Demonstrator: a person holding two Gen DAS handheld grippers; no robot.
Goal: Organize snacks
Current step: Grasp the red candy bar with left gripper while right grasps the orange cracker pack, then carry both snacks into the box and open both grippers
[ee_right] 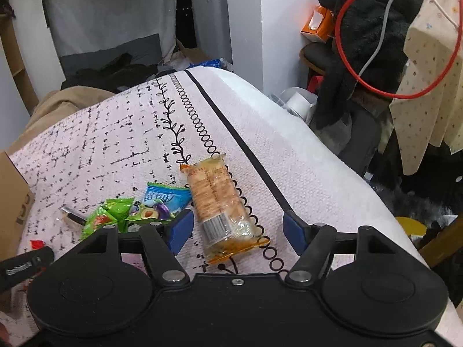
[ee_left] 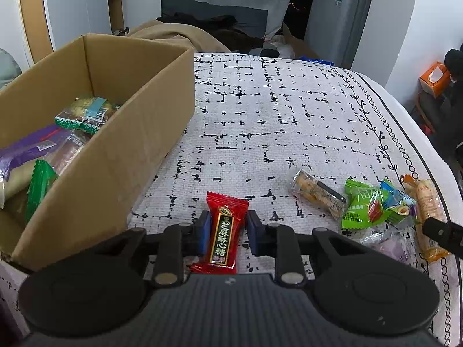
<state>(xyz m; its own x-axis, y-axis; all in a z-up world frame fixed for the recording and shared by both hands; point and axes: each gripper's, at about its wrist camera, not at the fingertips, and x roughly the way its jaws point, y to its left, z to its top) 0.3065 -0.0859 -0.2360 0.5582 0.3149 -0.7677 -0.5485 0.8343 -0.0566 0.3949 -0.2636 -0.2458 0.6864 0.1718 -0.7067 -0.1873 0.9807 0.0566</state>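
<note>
A red candy point(ee_left: 224, 231) in a wrapper with a black label sits lengthwise between the blue pads of my left gripper point(ee_left: 228, 231), which is shut on its sides just above the patterned bedspread point(ee_left: 260, 115). To the left stands an open cardboard box point(ee_left: 110, 156) holding several snack packs. My right gripper point(ee_right: 238, 228) is open, its fingers straddling the near end of an orange-trimmed cracker pack point(ee_right: 217, 202) without touching it. Green and blue candy packs point(ee_right: 139, 208) lie just left of it.
A clear-wrapped biscuit pack point(ee_left: 315, 193) lies beside the green candies point(ee_left: 361, 208). The bed edge point(ee_right: 303, 150) drops off on the right toward a chair with dark clothes point(ee_right: 373, 37). A brown blanket point(ee_left: 179, 37) lies behind the box.
</note>
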